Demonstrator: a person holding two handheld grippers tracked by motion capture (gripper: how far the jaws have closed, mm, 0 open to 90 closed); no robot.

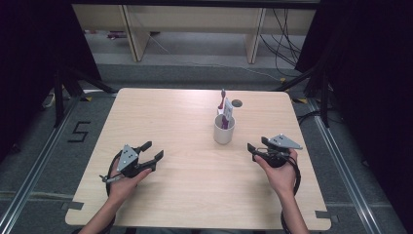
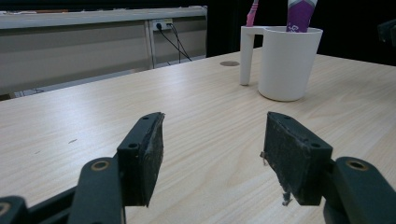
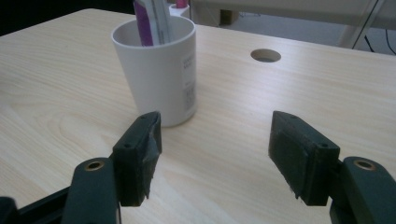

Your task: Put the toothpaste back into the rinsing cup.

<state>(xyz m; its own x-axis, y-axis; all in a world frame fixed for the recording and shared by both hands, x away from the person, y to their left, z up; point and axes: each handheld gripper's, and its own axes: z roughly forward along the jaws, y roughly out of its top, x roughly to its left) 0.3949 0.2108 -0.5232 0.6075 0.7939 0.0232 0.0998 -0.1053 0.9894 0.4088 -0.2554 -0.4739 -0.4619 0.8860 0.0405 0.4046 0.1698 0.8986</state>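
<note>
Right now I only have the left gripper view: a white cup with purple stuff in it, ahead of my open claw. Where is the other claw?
Observer: The right claw sits to the cup's right, near the table's right edge, jaws open and empty.
Operator: Which claw is closer to the cup?
Observer: The right one, judging from the high view; the left claw lies farther out.
Operator: Anything printed on the cup?
Observer: The right gripper view shows a small printed label on its side, too small to read.
</note>
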